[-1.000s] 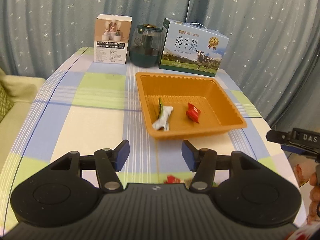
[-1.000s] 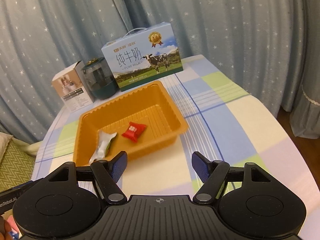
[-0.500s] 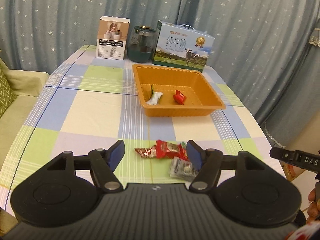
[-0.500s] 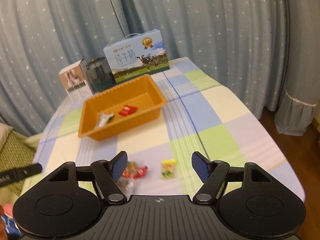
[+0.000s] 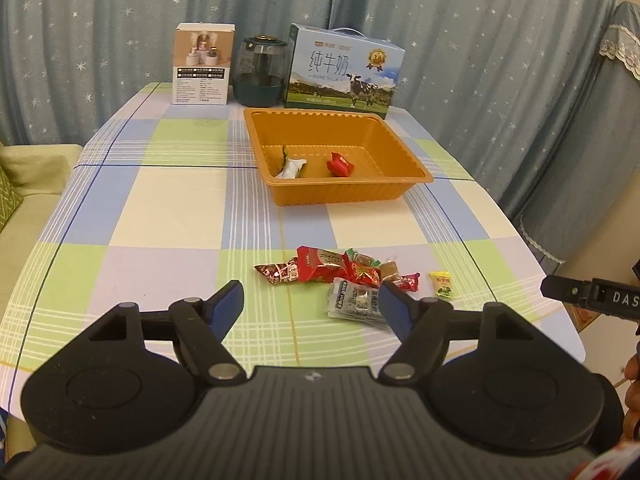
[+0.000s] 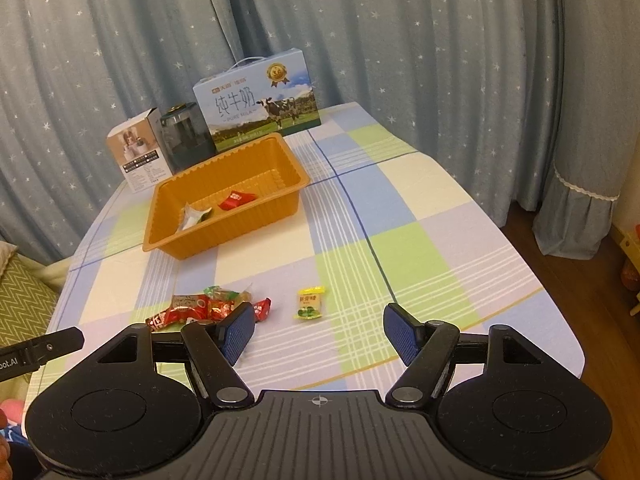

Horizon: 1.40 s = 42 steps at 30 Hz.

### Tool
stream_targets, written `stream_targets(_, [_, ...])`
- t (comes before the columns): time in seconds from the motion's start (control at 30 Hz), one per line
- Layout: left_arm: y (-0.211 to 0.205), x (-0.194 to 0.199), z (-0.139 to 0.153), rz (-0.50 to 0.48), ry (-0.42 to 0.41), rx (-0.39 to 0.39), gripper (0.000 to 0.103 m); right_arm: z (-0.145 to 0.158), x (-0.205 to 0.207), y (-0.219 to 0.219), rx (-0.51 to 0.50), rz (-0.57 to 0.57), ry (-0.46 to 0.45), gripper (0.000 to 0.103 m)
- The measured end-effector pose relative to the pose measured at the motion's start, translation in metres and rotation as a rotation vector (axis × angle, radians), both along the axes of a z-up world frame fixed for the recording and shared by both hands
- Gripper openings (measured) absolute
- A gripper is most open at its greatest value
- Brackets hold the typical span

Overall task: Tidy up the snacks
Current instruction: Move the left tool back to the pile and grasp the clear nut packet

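The left gripper [image 5: 311, 301] hangs over the near table edge, jaws opening with nothing between them, the loose heap of wrapped snacks [image 5: 340, 272] just ahead of its right finger. The right gripper [image 6: 319, 330] is released too and empty, the yellow candy [image 6: 309, 304] lying alone just beyond its gap (probably its next pick). The orange tray [image 5: 404, 148], farther ahead, already holds 2 pieces, so it is likely the collecting spot.

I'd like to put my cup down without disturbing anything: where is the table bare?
Bare cloth lies left of the orange tray, and along the right edge beyond the yellow candy. It is crowded at the snack pile near the front edge and along the back row by the milk carton.
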<state>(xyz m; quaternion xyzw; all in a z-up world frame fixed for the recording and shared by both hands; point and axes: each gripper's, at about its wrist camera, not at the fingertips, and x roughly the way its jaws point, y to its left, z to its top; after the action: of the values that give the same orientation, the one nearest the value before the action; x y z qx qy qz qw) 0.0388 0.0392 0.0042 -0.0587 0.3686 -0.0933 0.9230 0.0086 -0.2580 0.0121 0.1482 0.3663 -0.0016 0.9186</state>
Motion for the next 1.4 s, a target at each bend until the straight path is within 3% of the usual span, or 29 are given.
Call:
stream_targets(0.13, [-0.004, 0.005, -0.006, -0.039, 0.010, 0.024, 0.077, -0.006, 0.003, -0.001, 0.002, -0.001, 0.015, 0.071])
stream_targets(0.47, [-0.036, 0.021, -0.040, -0.305, 0.023, 0.196, 0.079, -0.022, 0.016, -0.004, -0.006, -0.005, 0.047, 0.071])
stream_targets(0.83, [-0.078, 0.052, -0.082, -0.657, -0.065, 0.466, 0.079, -0.051, 0.043, -0.008, 0.003, -0.005, 0.098, 0.071])
stream_targets(1.0, [-0.090, 0.073, -0.095, -0.800, -0.064, 0.488, 0.076, -0.065, 0.054, -0.009, 0.012, -0.012, 0.125, 0.071])
stream_targets(1.1, [-0.098, 0.083, -0.102, -0.877, -0.048, 0.503, 0.069, -0.072, 0.059, -0.009, 0.013, -0.014, 0.137, 0.071])
stream_targets(1.27, [-0.105, 0.094, -0.109, -0.960, -0.040, 0.513, 0.061, -0.078, 0.065, -0.008, 0.019, -0.016, 0.147, 0.071])
stream_targets(1.4, [-0.111, 0.099, -0.112, -1.030, -0.025, 0.524, 0.060, -0.082, 0.068, -0.008, 0.030, -0.021, 0.155, 0.071])
